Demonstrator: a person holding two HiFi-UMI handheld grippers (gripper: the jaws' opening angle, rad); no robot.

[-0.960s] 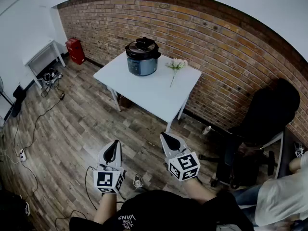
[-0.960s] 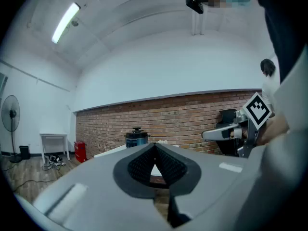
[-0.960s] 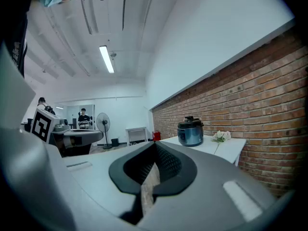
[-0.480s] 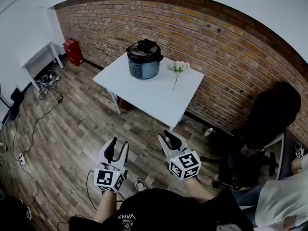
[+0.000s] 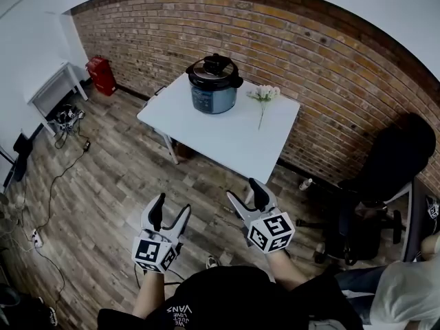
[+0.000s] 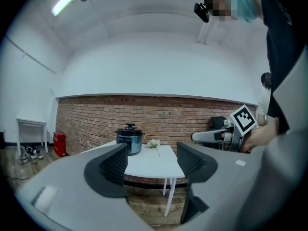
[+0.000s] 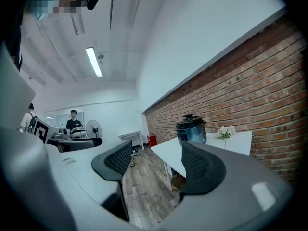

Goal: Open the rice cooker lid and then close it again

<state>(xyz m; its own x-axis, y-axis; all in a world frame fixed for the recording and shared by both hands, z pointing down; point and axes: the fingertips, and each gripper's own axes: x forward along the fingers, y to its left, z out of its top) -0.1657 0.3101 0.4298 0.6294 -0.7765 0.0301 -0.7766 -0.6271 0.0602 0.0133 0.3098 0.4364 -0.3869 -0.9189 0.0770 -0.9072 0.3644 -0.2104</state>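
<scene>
- Sitting on the far left part of the white square desk (image 5: 230, 137) is the round blue-grey rice cooker (image 5: 212, 96), close to the brick wall (image 5: 309, 53) and well apart from both tools.
- Its black round lid (image 5: 215, 71) is down and shut, so the opening step is not yet begun.
- The left tool (image 5: 172, 208) is near the person, over the wooden floor. Its jaws have just been opening; they stand wide apart with nothing between them.
- The right tool (image 5: 245, 192) is beside it. Its jaws have just been opening too, and they are wide apart and hold nothing.
- I think the cooker is heavy and hard, so it should stay put. The lid looks stiff and smooth, maybe a bit slippery.
- The best place to grab looks like the small black knob (image 5: 216, 60) on top of the lid, in the middle.
- Counting: one rice cooker, one lid, one knob, one desk, two tools, and one small bunch of white flowers (image 5: 265, 93) lying just right of the cooker.
</scene>
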